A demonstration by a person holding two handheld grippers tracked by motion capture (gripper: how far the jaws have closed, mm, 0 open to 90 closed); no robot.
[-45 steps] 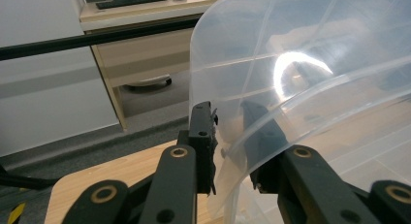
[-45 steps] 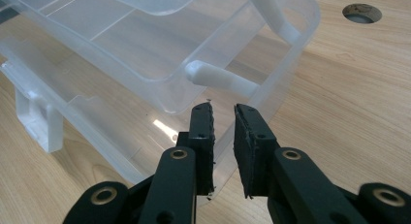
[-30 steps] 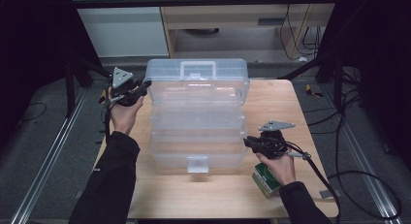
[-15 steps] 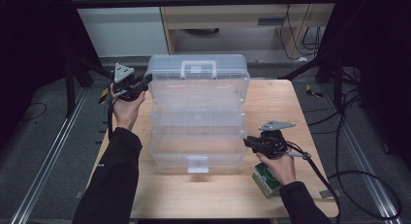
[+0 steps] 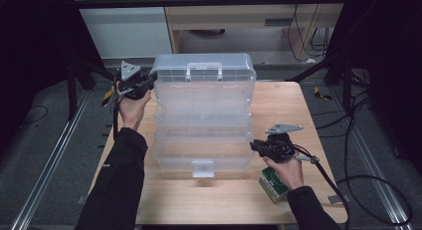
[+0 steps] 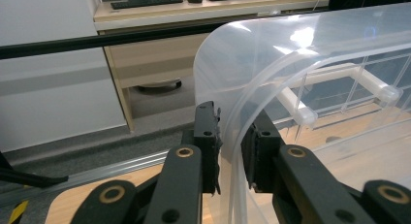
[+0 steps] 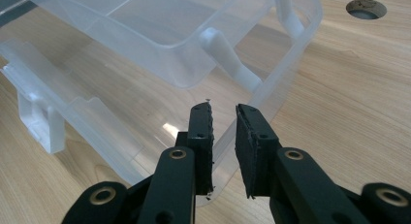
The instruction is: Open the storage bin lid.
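Jaws of both grippers pinch box edges (opposite corners).

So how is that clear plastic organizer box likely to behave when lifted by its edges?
The organizer box looks empty, so probably light for its size. Its thin see-through wall between the left tongs may flex. The tiers look hinged open, so lifting at the right tongs could make them swing or shift.
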